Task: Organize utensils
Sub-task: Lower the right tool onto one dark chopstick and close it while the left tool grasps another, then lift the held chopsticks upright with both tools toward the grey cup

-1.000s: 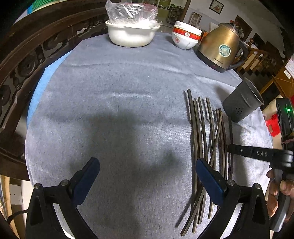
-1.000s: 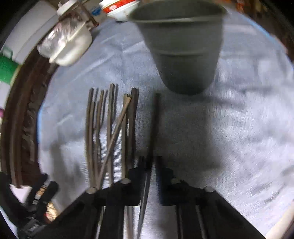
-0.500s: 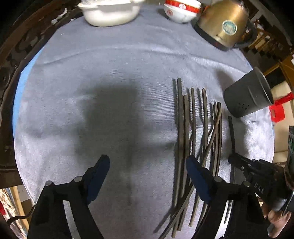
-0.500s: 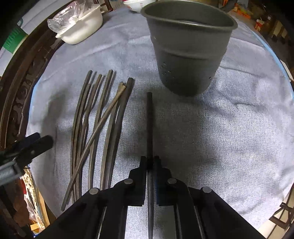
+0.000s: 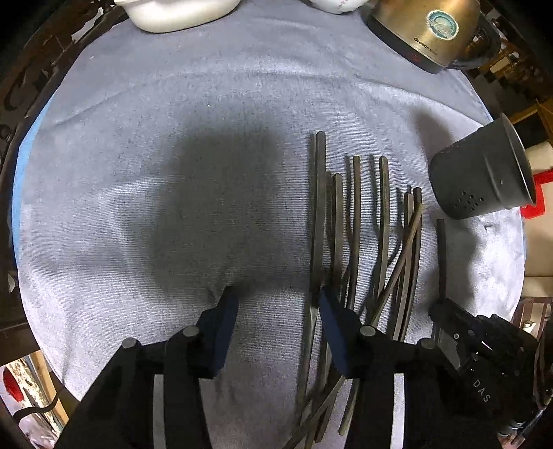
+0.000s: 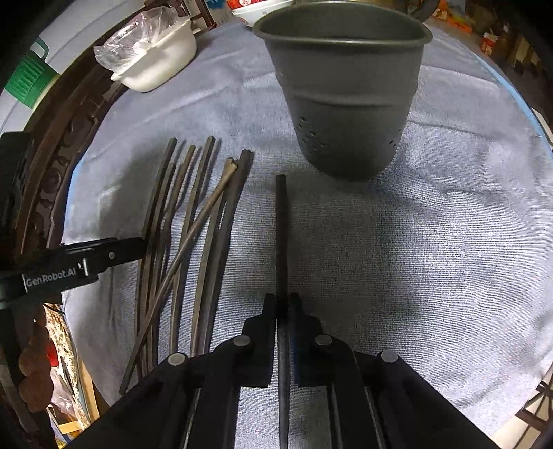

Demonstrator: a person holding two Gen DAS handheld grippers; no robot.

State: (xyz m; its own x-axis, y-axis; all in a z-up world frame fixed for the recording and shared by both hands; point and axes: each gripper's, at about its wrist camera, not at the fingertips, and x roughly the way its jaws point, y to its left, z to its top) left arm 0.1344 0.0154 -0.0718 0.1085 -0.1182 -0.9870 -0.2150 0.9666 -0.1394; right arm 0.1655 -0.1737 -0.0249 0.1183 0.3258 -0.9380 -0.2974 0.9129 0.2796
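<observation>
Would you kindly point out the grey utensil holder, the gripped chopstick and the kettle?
grey utensil holder (image 6: pixel 345 103): right wrist view, front wall.
gripped chopstick (image 6: pixel 281 235): right wrist view, mid-shaft.
kettle (image 5: pixel 425 31): left wrist view, gold body.

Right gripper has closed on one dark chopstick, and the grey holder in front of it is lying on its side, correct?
Not quite. The right gripper is shut on one chopstick, but the grey holder stands upright on the cloth, mouth up, as the right wrist view shows.
</observation>
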